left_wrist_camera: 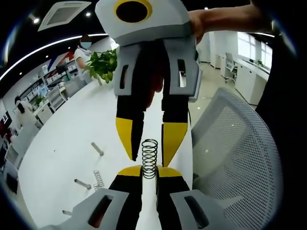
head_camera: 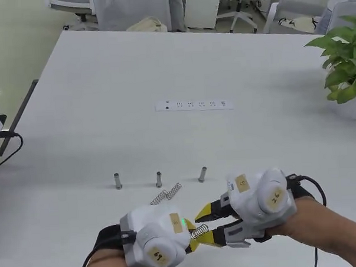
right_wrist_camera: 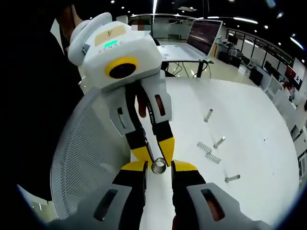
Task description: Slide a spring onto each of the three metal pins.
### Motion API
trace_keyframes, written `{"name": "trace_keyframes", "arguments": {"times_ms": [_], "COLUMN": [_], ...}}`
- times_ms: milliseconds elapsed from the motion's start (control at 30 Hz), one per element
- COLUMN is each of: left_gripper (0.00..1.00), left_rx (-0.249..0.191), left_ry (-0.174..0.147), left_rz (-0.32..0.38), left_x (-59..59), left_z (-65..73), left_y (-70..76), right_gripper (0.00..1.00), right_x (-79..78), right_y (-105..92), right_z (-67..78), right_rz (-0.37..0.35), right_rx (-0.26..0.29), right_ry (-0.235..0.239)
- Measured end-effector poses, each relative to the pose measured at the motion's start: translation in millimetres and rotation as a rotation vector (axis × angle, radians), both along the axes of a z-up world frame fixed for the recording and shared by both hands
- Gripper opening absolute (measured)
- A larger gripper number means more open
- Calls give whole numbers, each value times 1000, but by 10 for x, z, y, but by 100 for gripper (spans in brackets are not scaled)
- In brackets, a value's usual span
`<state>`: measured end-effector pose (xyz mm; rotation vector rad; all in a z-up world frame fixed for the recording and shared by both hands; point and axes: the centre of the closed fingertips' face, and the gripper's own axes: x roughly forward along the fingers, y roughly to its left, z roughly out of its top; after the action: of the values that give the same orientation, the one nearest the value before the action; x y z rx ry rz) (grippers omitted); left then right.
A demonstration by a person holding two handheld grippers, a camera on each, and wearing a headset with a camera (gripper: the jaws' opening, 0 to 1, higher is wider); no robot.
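Note:
Three short metal pins stand upright in a row on the white table: left pin [head_camera: 118, 181], middle pin [head_camera: 159, 180], right pin [head_camera: 202, 174]. None carries a spring. Two loose springs [head_camera: 166, 194] lie just in front of the middle pin. Near the table's front edge my left gripper [head_camera: 193, 236] is shut on one end of a third spring [head_camera: 198, 230]. In the left gripper view this held spring [left_wrist_camera: 149, 158] sticks straight out from the jaws. Facing it, my right gripper [head_camera: 204, 225] is open, its yellow fingertips [left_wrist_camera: 173, 139] on either side of the spring's free end [right_wrist_camera: 158, 166].
A white power strip [head_camera: 191, 104] lies mid-table beyond the pins. A potted plant [head_camera: 343, 61] stands at the right edge. Office chairs [head_camera: 243, 0] stand behind the far edge, and a grey mesh chair [left_wrist_camera: 235, 158] is close to the front. A black cable [head_camera: 7, 150] hangs at the left.

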<state>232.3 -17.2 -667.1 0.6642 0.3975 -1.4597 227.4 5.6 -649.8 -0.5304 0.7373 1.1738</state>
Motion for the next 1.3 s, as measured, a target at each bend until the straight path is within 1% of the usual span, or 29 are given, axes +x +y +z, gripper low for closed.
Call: {"name": "trace_keyframes", "arguments": {"times_ms": [67,167,267,300,567,633,667,733,767,800,867,900,967,1000,1033,1167,1300], "left_gripper": [2,2,2,2,3,3,3,3,4,6,9,9,9,10,10,11,12], "left_rx": [1,11,19,19,18,17,15,5,-3,-11,-27,-31,-39,-38,-39,-64,-73], "left_ry": [-4,-4,-6,-5,9,-3,7,29,51,66,88,95,95,106,109,132,140], "left_rz": [-7,-18,-30,-30,-33,-19,-17,12,24,42,72,82,113,125,130,192,236], "left_x": [-7,-28,-55,-59,-80,-47,-49,-13,-5,11,54,70,129,147,154,244,309], "left_z": [7,-13,-32,-33,-55,-52,-53,-48,-48,-44,-34,-30,-23,-28,-28,-4,-3], "left_y": [-1,6,13,13,26,35,39,61,76,90,132,151,207,242,252,358,464], "right_gripper": [17,15,10,10,9,9,9,9,9,9,9,9,9,9,9,9,9], "right_x": [-17,-14,-48,-54,-59,-31,-30,-12,-3,4,21,27,42,47,58,97,119], "right_y": [3,-3,19,22,19,18,19,23,19,15,0,-7,-22,-26,-30,-58,-81], "right_z": [-29,-60,-72,-75,-92,-91,-90,-84,-86,-88,-95,-99,-107,-108,-106,-121,-142], "right_rz": [14,18,40,43,36,24,23,15,11,7,-2,-4,-11,-13,-17,-38,-46], "right_rx": [-16,-20,-19,-20,-19,-19,-18,-15,-16,-16,-17,-18,-21,-20,-18,-12,-14], "right_ry": [-5,-10,-12,-16,-16,-24,-22,-24,-25,-24,-23,-23,-23,-23,-23,-17,-12]}}
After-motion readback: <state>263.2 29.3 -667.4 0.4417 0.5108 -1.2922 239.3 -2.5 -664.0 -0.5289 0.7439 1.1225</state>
